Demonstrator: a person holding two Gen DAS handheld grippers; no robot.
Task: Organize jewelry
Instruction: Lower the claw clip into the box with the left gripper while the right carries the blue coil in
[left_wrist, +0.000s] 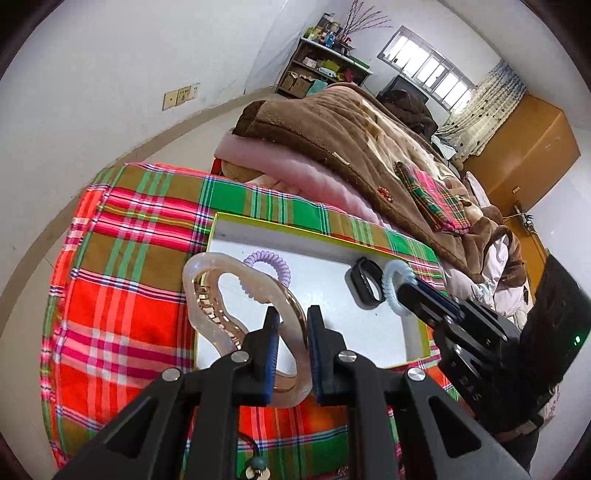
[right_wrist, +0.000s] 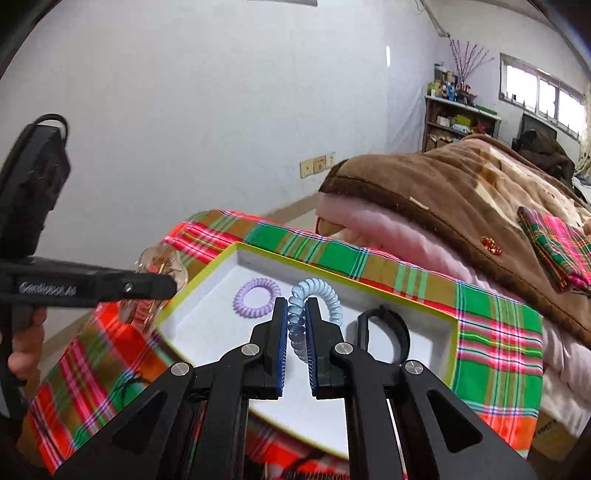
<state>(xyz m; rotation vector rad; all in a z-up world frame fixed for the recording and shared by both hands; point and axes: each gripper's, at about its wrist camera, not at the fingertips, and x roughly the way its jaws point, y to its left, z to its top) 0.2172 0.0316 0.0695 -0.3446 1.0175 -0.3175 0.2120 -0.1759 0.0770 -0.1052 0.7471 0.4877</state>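
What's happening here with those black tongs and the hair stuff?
A person is sorting hair accessories into a shallow box on a plaid cloth. The left gripper holds a translucent claw clip; the right gripper pinches a blue spiral hair tie. A purple tie and black band already lie inside.

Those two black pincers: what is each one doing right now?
Left gripper: closed on a large translucent beige hair claw clip.
Right gripper: closed on a pale blue spiral hair tie.

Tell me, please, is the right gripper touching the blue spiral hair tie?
Touching: the right wrist view shows the right gripper with both pads pressed against the blue spiral hair tie, squeezing its coil between them.
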